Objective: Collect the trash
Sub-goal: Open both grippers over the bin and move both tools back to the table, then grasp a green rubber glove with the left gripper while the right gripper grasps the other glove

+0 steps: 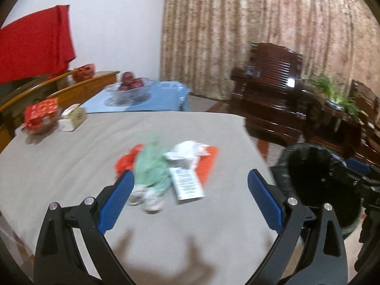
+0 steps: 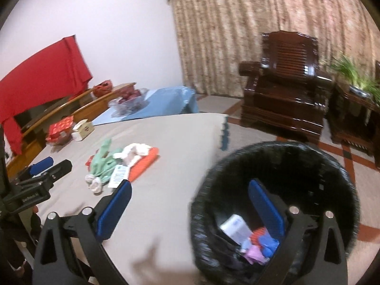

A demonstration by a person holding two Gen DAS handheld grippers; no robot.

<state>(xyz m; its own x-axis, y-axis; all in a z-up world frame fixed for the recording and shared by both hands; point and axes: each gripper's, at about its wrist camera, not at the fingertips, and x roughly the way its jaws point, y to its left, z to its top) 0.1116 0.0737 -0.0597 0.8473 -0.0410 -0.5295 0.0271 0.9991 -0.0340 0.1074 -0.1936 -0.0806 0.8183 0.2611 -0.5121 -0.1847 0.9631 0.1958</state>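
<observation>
Inside bin, right view only: discarded trash.

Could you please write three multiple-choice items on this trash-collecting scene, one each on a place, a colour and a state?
1. Where is the black bin?
A. on the grey table
B. on the floor beside the table's edge
C. on the armchair

2. What colour is the flat wrapper under the white tissue?
A. orange
B. purple
C. yellow

3. How are the left tongs?
A. shut on the box
B. shut, empty
C. open, empty

Answers:
1 B, the bin stands lower, past the table edge.
2 A, orange shows beside the tissue.
3 C, both pads stand wide apart over the pile.
</observation>
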